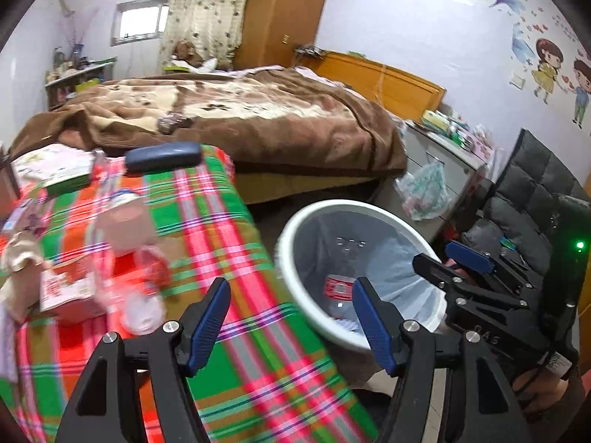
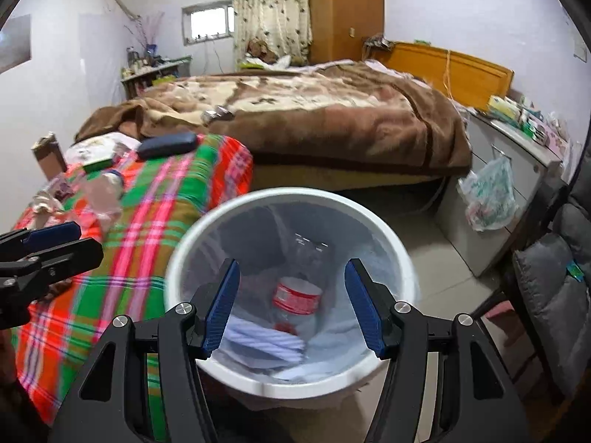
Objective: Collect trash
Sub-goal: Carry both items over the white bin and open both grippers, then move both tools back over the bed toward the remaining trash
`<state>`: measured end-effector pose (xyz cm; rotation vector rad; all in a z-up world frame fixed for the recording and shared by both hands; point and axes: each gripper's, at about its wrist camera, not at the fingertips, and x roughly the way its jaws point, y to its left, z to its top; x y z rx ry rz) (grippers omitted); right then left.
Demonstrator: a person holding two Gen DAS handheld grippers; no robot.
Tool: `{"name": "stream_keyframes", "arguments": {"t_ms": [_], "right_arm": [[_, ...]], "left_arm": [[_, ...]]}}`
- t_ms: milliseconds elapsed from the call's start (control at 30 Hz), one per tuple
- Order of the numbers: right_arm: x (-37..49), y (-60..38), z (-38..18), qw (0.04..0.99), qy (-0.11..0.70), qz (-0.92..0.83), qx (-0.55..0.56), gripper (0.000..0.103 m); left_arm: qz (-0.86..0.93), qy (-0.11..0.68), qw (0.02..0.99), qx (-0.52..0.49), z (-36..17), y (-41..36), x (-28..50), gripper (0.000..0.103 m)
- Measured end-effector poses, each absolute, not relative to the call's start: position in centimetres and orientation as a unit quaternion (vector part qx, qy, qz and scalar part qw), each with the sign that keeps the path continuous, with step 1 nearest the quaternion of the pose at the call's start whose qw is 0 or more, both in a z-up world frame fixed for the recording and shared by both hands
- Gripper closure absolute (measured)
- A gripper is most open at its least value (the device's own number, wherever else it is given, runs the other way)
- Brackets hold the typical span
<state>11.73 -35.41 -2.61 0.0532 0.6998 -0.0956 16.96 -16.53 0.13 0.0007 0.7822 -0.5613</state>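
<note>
A white trash bin with a pale liner stands on the floor beside the plaid table. Inside lie a clear bottle with a red label and crumpled paper. My right gripper is open and empty, right above the bin's mouth. My left gripper is open and empty over the table's right edge, beside the bin. On the plaid cloth lie a clear plastic bottle, a pink cup and a small carton. The right gripper also shows in the left wrist view.
A dark glasses case and a booklet lie at the table's far end. A bed with a brown blanket is behind. A grey cabinet with a hanging plastic bag and a dark padded chair stand to the right.
</note>
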Motion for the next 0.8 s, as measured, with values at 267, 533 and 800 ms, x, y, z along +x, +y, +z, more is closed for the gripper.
{"name": "stream_keyframes", "arguments": {"t_ms": [267, 533, 800], "right_arm": [[12.0, -30.6, -2.2, 0.946, 0.323, 0.008, 0.022, 0.042], [12.6, -26.2, -3.1, 0.942, 0.331, 0.051, 0.004, 0.042], [13.6, -22.4, -4.0, 0.935, 0.343, 0.092, -0.008, 0.042]], "left_arm": [[-0.206, 0.361, 0.909, -0.019, 0.9, -9.1, 15.8, 0.035], [-0.131, 0.352, 0.926, -0.043, 0.9, -1.6, 15.2, 0.033], [-0.082, 0.356, 0.929, -0.061, -0.1, 4.0, 15.1, 0.032]]}}
